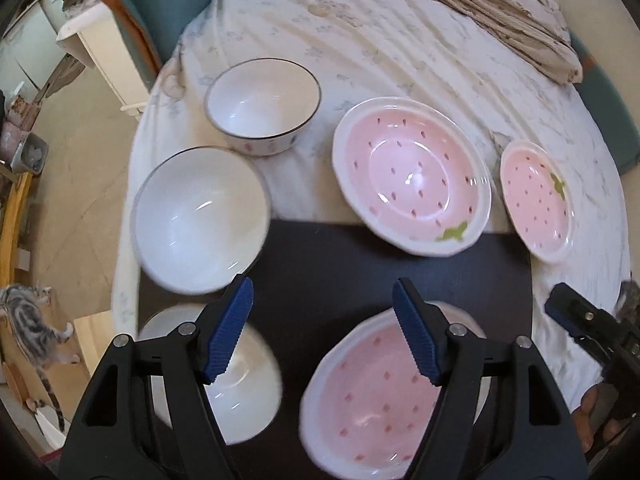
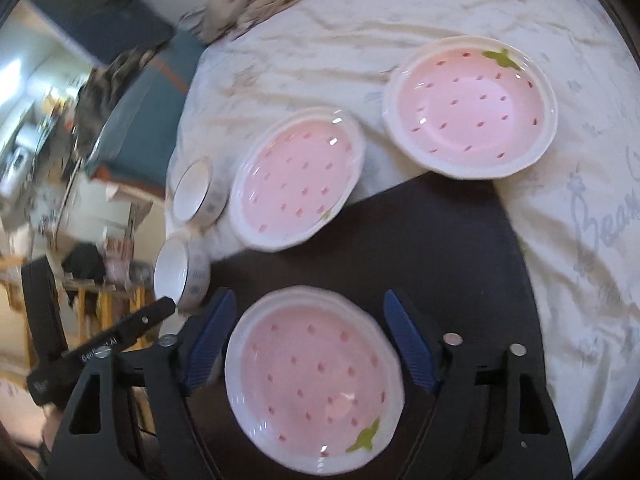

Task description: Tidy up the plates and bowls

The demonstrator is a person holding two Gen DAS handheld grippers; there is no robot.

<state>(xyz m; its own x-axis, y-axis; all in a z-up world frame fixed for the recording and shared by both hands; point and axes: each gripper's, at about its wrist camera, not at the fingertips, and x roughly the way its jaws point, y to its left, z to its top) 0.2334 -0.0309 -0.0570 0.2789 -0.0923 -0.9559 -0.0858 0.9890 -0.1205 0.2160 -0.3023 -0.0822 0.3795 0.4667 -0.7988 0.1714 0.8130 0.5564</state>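
My left gripper (image 1: 322, 328) is open and empty above a dark board (image 1: 340, 264). Below it sit a white bowl (image 1: 240, 384) and a pink strawberry plate (image 1: 372, 404). Beyond lie two more white bowls, one near (image 1: 200, 216) and one far (image 1: 262, 106), a large pink plate (image 1: 412, 176) and a small pink plate (image 1: 538, 200). My right gripper (image 2: 308, 344) is open and empty over a pink plate (image 2: 316, 376) on the board (image 2: 440, 248). Two more pink plates, one at the middle (image 2: 296, 176) and one at the far right (image 2: 472, 108), and two white bowls, upper (image 2: 196, 192) and lower (image 2: 180, 276), lie further off. The right gripper also shows at the left wrist view's right edge (image 1: 568, 312).
The dishes lie on a white patterned sheet (image 1: 380, 52) over a bed. A folded quilt (image 1: 500, 8) lies at the far side. A tabby cat (image 1: 32, 320) walks on the floor at the left. White furniture (image 1: 100, 44) stands beyond the bed's left edge.
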